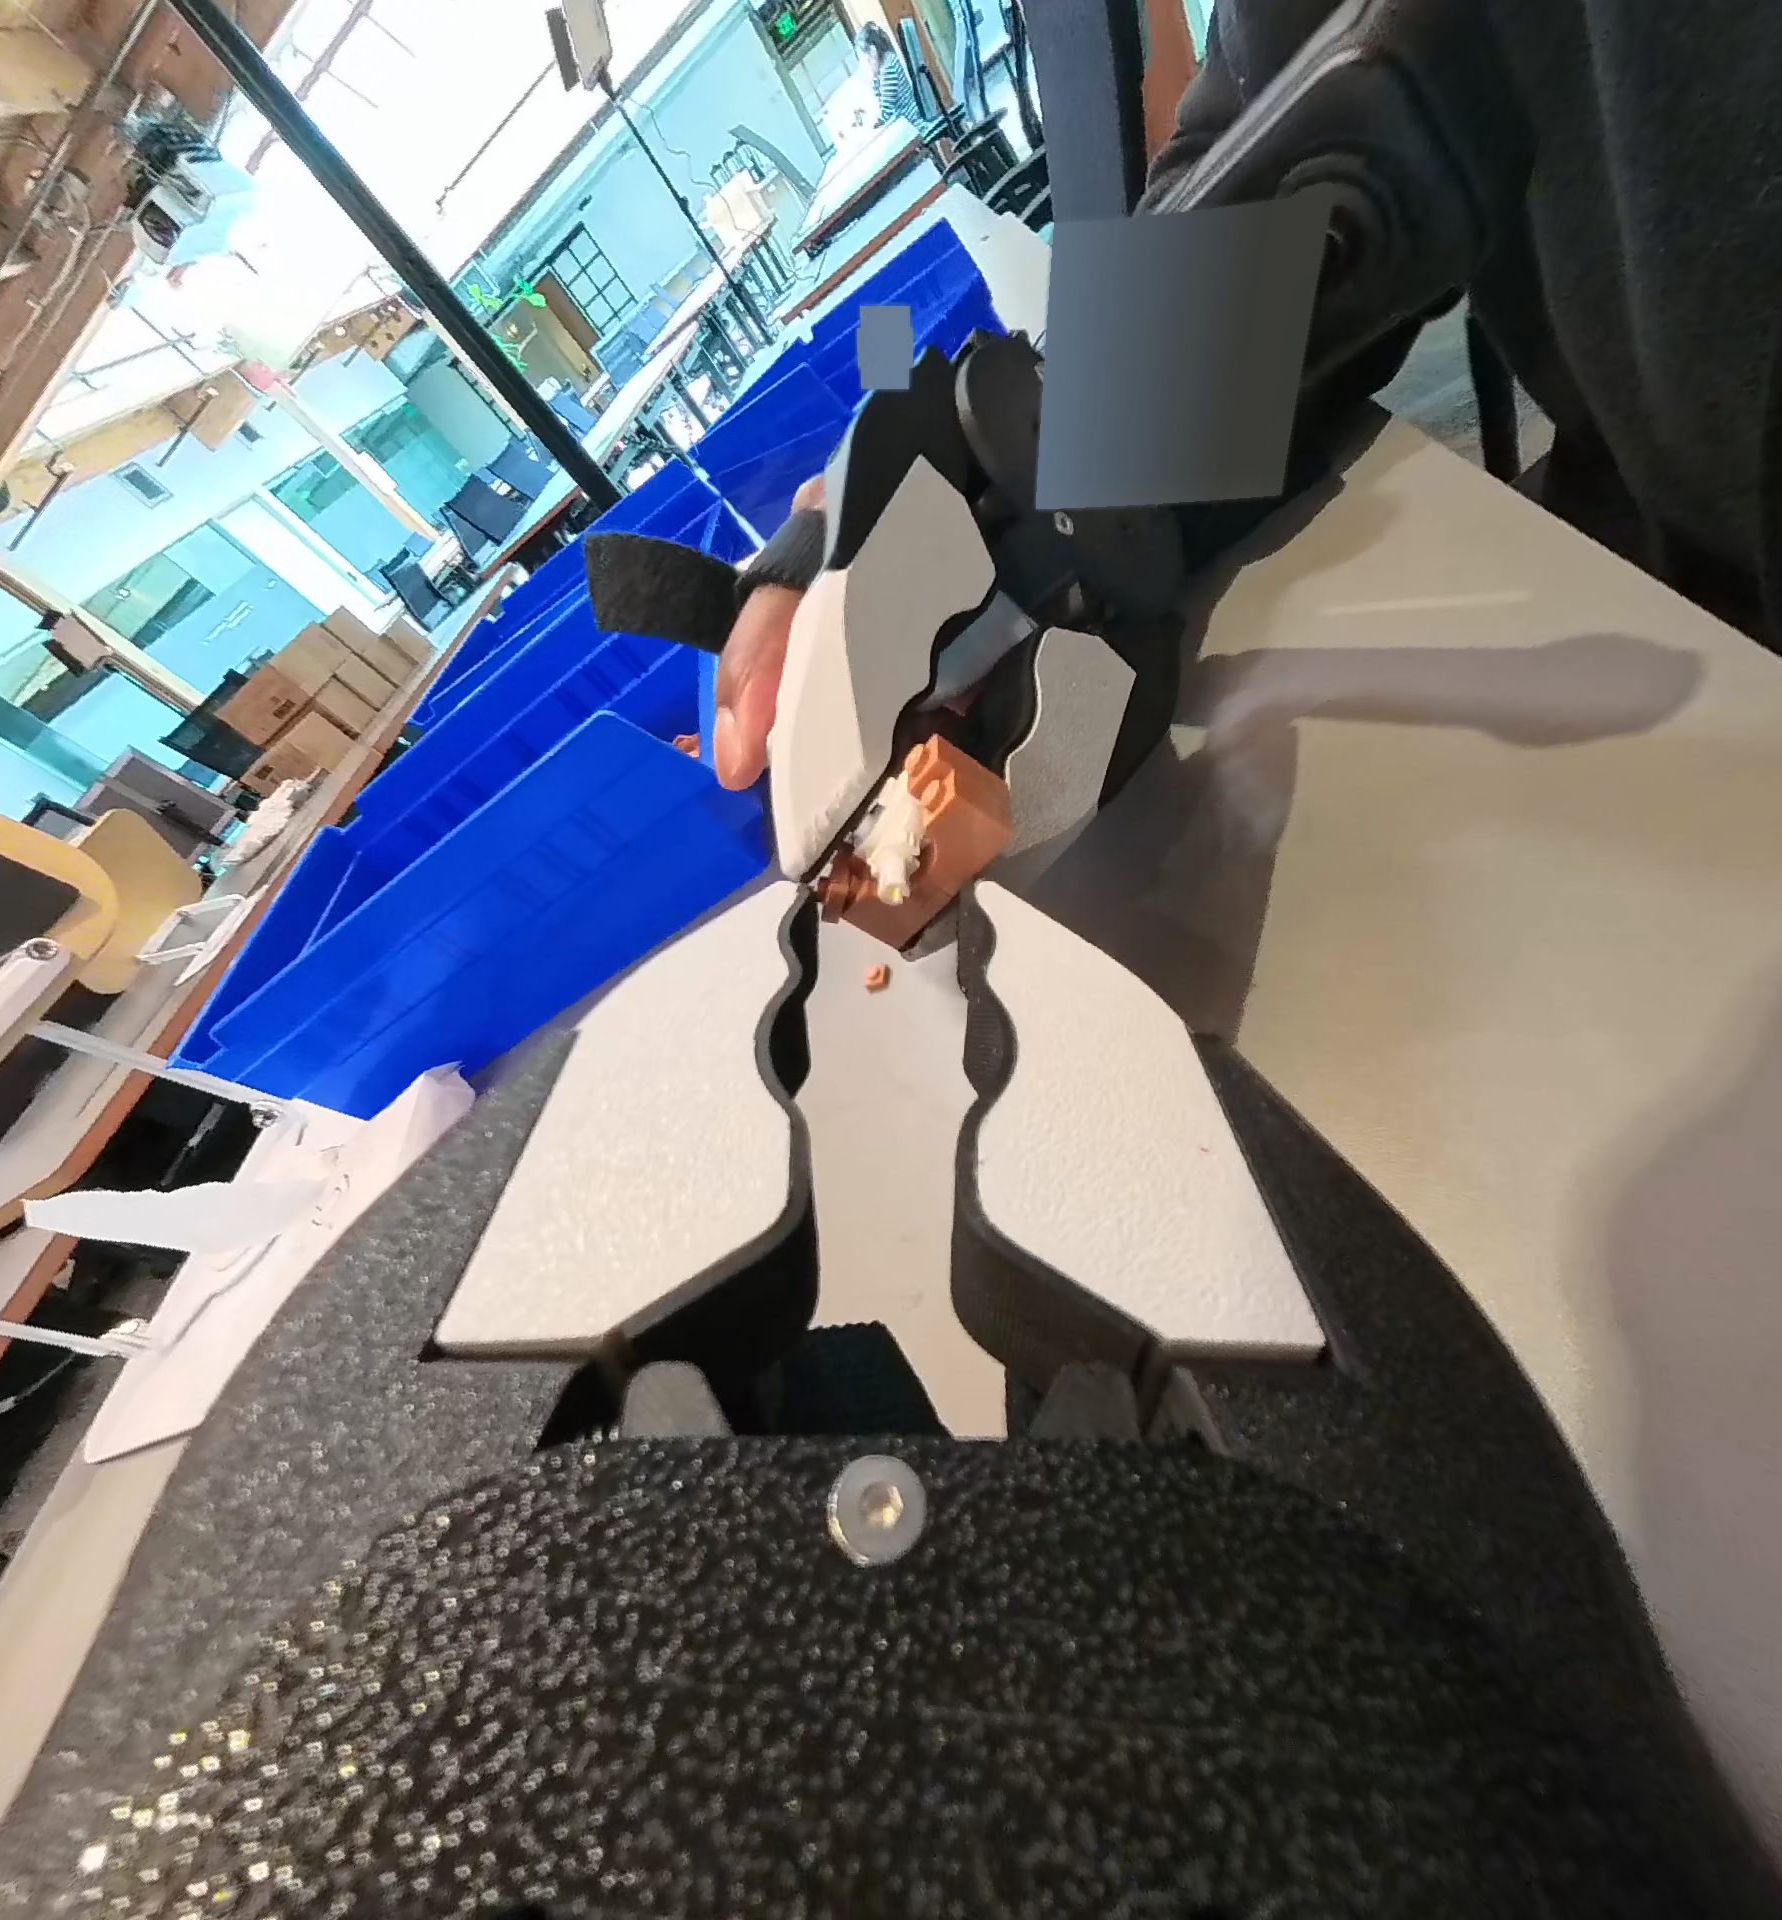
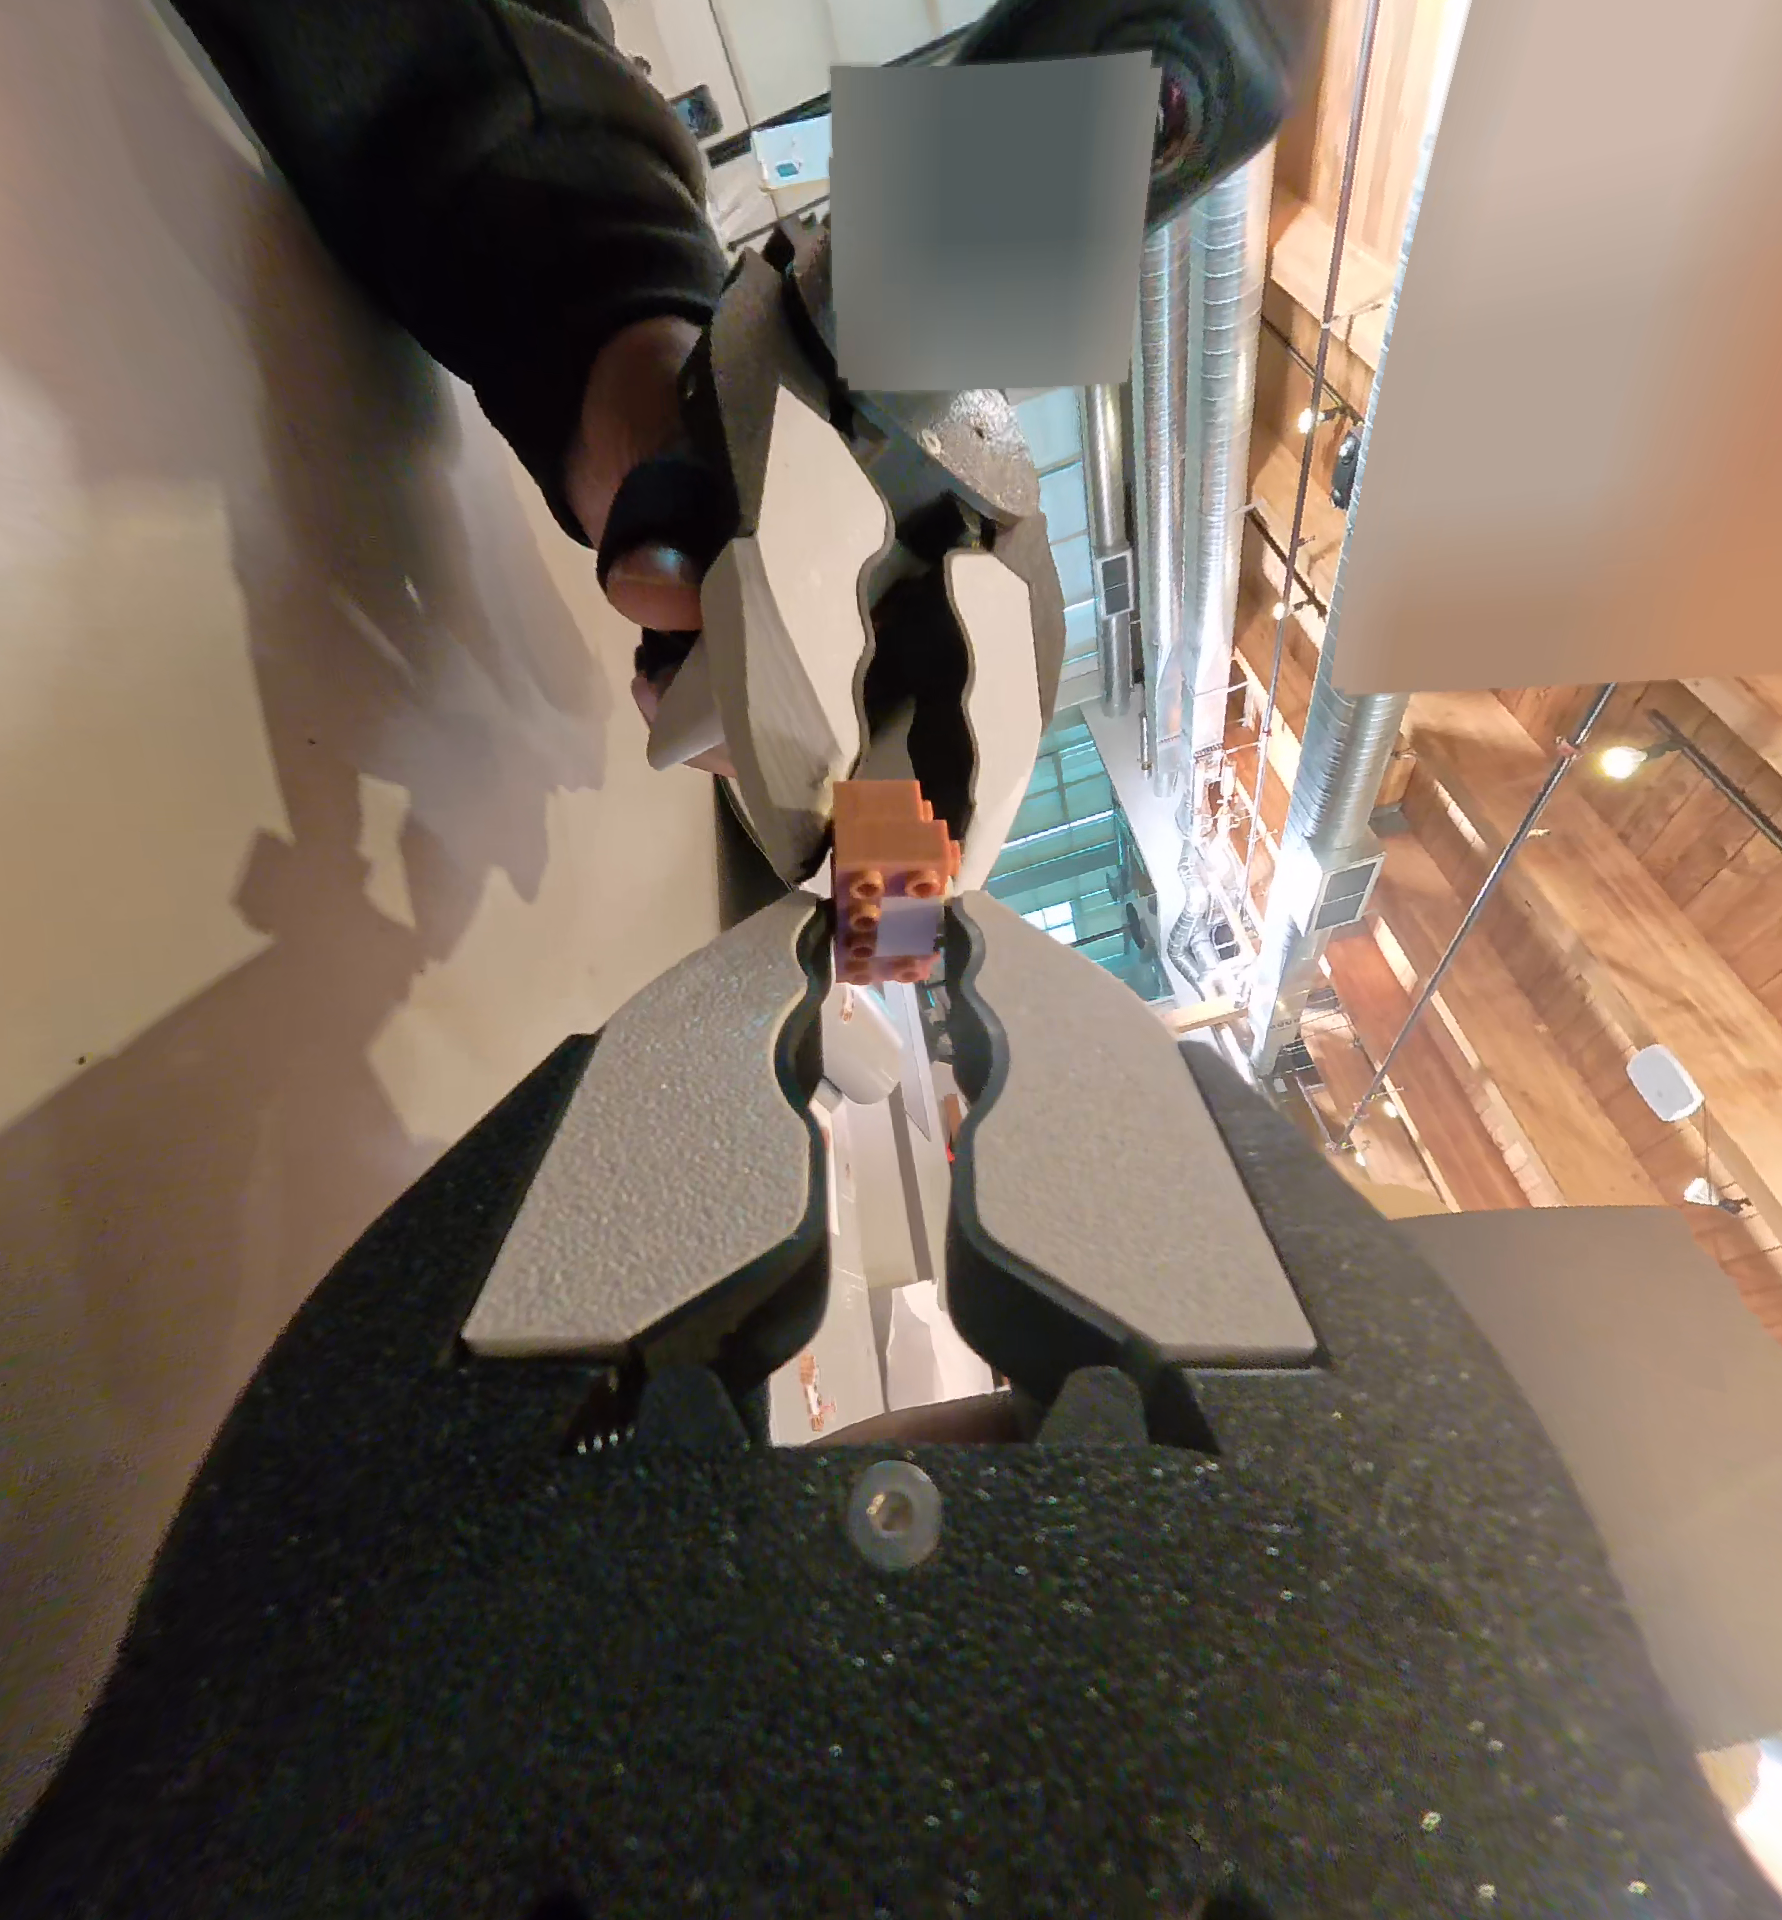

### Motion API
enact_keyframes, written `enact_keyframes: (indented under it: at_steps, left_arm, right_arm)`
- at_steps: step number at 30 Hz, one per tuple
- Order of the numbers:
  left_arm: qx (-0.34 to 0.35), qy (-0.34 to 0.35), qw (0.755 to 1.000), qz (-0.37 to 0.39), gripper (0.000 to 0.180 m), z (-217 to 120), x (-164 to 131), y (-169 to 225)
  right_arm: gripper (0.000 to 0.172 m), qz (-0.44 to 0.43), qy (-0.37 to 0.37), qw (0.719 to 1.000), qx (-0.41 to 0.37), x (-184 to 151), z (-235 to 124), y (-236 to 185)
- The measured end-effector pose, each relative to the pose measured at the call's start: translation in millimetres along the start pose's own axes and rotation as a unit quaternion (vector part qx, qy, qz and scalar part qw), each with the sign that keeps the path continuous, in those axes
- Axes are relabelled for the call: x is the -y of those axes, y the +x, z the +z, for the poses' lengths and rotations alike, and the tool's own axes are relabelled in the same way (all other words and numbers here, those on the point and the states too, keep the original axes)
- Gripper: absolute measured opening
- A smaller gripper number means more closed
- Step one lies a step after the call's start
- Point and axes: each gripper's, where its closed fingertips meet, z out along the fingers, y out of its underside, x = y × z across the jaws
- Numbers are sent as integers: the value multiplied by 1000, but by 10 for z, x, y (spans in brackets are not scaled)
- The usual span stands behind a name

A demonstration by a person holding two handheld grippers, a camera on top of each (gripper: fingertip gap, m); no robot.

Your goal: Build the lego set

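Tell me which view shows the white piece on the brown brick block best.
The left wrist view: the white piece sits in plain sight on the brown brick block. The right wrist view shows only the block's studded side, not the white piece.

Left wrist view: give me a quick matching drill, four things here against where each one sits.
Things:
1. brown brick assembly
2. blue bins
3. tiny loose brown piece
4. white piece

Places:
A. lined up in a row, left in this view
B. stuck on the brown bricks
C. clamped between the left tongs and the right tongs
D. lying alone on the table

Pairs: 1-C, 2-A, 3-D, 4-B.
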Motion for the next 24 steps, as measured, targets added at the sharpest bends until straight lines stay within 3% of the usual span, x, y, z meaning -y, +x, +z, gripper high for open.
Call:
enact_keyframes:
  at_steps: [17,24]
  left_arm:
    - [44,15,998,49,21,-23,50,-68]
    - [33,16,999,40,21,-15,40,-47]
  right_arm:
    - [19,67,5,998,3,-14,-3,56]
    - [19,55,4,998,4,-12,-4,42]
